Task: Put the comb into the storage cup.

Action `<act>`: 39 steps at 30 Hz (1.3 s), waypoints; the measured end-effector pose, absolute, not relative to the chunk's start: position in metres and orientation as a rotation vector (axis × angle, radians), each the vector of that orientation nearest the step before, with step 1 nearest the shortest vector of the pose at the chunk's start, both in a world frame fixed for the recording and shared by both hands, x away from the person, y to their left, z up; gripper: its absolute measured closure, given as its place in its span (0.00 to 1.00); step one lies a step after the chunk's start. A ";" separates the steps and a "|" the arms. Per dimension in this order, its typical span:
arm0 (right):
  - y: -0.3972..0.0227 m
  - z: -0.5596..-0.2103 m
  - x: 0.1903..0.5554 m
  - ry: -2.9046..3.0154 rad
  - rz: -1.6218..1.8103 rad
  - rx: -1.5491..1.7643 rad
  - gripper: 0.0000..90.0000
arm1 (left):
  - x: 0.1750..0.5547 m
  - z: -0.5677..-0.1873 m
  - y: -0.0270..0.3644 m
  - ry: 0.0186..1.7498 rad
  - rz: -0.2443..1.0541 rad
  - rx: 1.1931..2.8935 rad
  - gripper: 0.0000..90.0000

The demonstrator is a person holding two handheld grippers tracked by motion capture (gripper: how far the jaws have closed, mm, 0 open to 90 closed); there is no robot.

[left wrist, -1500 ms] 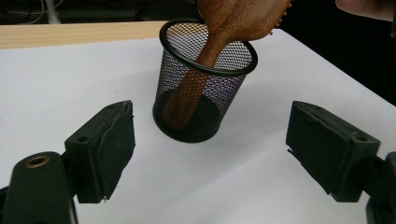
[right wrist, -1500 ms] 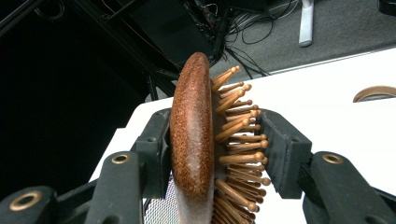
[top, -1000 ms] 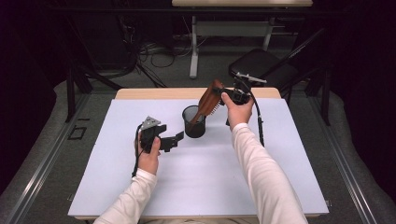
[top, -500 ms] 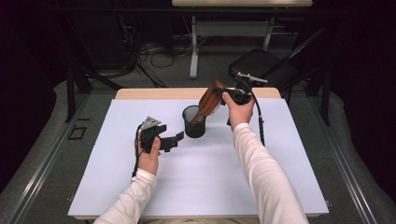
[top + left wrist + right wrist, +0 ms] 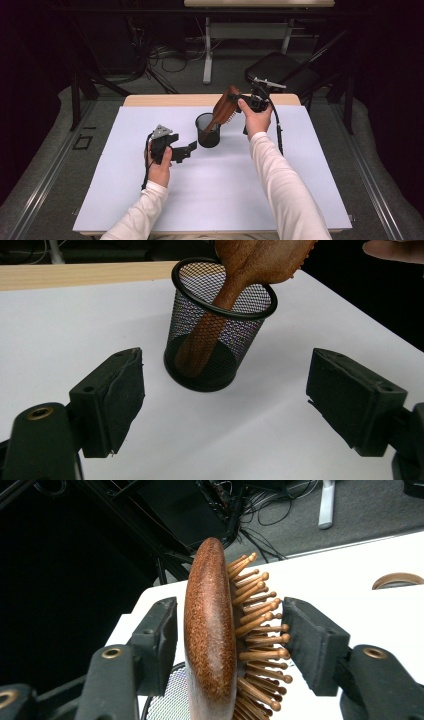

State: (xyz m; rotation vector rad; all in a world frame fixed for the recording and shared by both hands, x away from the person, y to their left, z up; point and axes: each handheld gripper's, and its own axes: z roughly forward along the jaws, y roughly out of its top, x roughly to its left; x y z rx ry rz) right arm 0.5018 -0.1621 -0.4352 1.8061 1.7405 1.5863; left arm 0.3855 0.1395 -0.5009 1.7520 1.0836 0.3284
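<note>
- Right gripper (image 5: 239, 102) sits over the far part of the table (image 5: 150, 210), its jaws either side of the wooden hairbrush's head; they have just been opening.
- From the right gripper view, the brush (image 5: 212, 635) stands between the pads: the left pad lies just beside the smooth back with a thin gap, and the right pad is near the bristle tips, with no clear pressing on either side.
- Brush handle points down into the black mesh cup (image 5: 208, 131); the left gripper view shows the handle's end resting at the bottom of the cup (image 5: 220, 325), leaning against the rim.
- Brush head juts up and out of the cup, tilted toward the right hand (image 5: 256, 117).
- Cup stands upright on the white table, about mid-width, toward the far edge.
- Left gripper (image 5: 186, 150) is held low, just left of the cup, pointing at it, jaws spread wide with nothing between them.
- Left hand (image 5: 159, 165) grips its handle near the table.
</note>
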 end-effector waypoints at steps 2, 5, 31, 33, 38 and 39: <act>-0.162 -0.435 0.502 1.740 1.585 1.809 0.43 | 0.386 -0.501 0.140 1.084 0.329 1.751 0.17; -0.162 -0.435 0.502 1.737 1.573 1.795 0.41 | 0.386 -0.501 0.140 1.084 0.330 1.751 0.17; -0.170 -0.429 0.501 1.731 1.525 1.705 0.27 | 0.389 -0.503 0.140 1.096 0.316 1.739 0.17; -0.170 -0.429 0.500 1.732 1.518 1.699 0.27 | 0.389 -0.503 0.140 1.096 0.316 1.737 0.17; -0.172 -0.425 0.498 1.730 1.520 1.685 0.26 | 0.389 -0.503 0.139 1.093 0.315 1.740 0.17; -0.173 -0.424 0.497 1.729 1.521 1.682 0.26 | 0.389 -0.503 0.139 1.091 0.315 1.741 0.17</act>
